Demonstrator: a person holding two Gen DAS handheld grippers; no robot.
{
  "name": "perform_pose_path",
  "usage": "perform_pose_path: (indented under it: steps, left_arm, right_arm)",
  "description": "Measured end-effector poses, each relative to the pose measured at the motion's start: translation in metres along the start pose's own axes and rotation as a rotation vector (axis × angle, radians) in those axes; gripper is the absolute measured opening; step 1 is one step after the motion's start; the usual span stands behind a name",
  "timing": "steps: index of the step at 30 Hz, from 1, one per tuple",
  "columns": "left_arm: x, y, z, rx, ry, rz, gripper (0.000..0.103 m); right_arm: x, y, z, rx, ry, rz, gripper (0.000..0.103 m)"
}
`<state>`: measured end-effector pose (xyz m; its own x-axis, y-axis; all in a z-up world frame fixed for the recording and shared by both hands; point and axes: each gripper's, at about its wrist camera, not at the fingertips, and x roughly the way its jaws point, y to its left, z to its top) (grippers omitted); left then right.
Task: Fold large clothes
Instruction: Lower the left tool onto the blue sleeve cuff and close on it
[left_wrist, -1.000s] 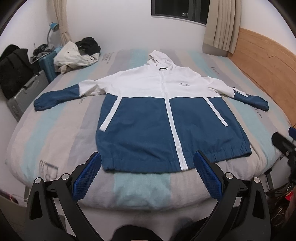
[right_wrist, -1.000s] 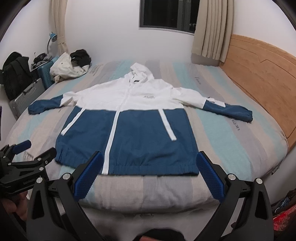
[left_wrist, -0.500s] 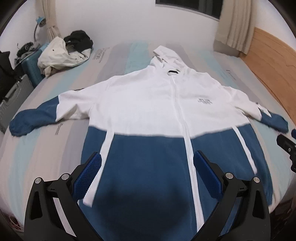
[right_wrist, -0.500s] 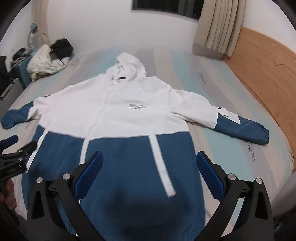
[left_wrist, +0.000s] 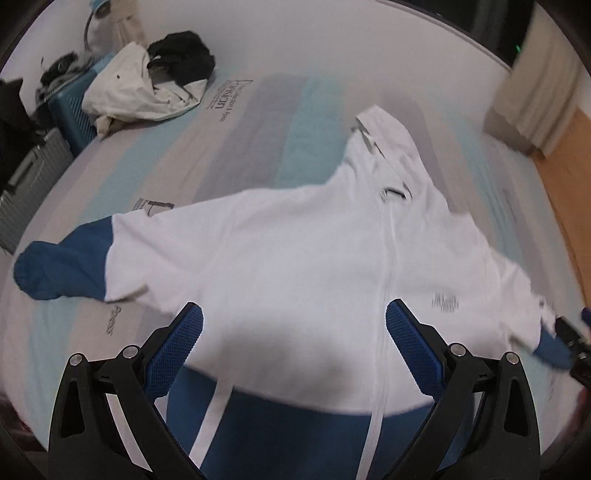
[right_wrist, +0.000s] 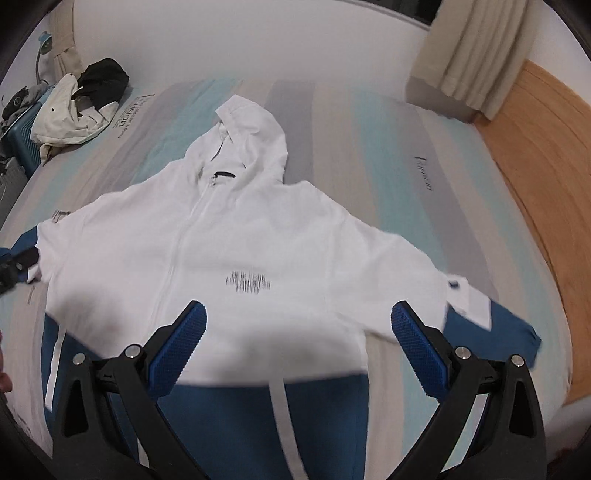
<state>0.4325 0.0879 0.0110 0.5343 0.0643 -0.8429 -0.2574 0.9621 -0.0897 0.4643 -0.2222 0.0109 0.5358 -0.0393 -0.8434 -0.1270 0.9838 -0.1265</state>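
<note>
Jacket (left_wrist: 295, 266) flat on bed (left_wrist: 258, 122), hem cut off below, chest print blurred. Left gripper (left_wrist: 294, 332) and right gripper (right_wrist: 298, 330): jaws apart, empty.

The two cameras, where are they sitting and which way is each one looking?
Left wrist: sits on the left gripper, above the bed, facing the white and blue hooded jacket; its open blue-padded jaws show.
Right wrist: sits on the right gripper, facing the same jacket's chest and hood; its open jaws show.
Shared: the jacket, the striped mattress, the heap of white and black clothes.
</note>
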Motion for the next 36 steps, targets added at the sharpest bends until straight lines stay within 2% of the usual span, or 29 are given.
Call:
perform_pose_path:
  steps: [7,10,14,19,25,27,31,36]
  left_arm:
    - [0.062,0.048,0.036,-0.032,0.078,0.008,0.097]
    - [0.089,0.097,0.045,-0.068,0.092,0.020,0.097]
    - [0.110,0.179,0.046,-0.134,0.112,0.095,0.097]
    - [0.112,0.289,0.040,-0.191,0.130,0.204,0.097]
    - [0.091,0.424,0.023,-0.259,0.124,0.335,0.097]
    - [0.083,0.457,0.018,-0.283,0.117,0.364,0.097]
    - [0.073,0.509,0.006,-0.314,0.096,0.387,0.097]
    - [0.085,0.528,-0.011,-0.261,0.119,0.381,0.097]
  right_arm:
    - [0.079,0.019,0.038,-0.048,0.120,0.037,0.096]
    - [0.096,0.039,0.047,-0.063,0.137,0.035,0.096]
    - [0.109,0.060,0.047,-0.036,0.188,0.057,0.096]
    - [0.114,0.097,0.043,-0.085,0.238,0.015,0.096]
    - [0.122,0.140,0.046,-0.164,0.266,0.031,0.096]
    - [0.125,0.154,0.050,-0.187,0.255,0.030,0.096]
    - [0.133,0.183,0.057,-0.197,0.249,0.040,0.096]
    - [0.139,0.202,0.058,-0.182,0.248,0.060,0.096]
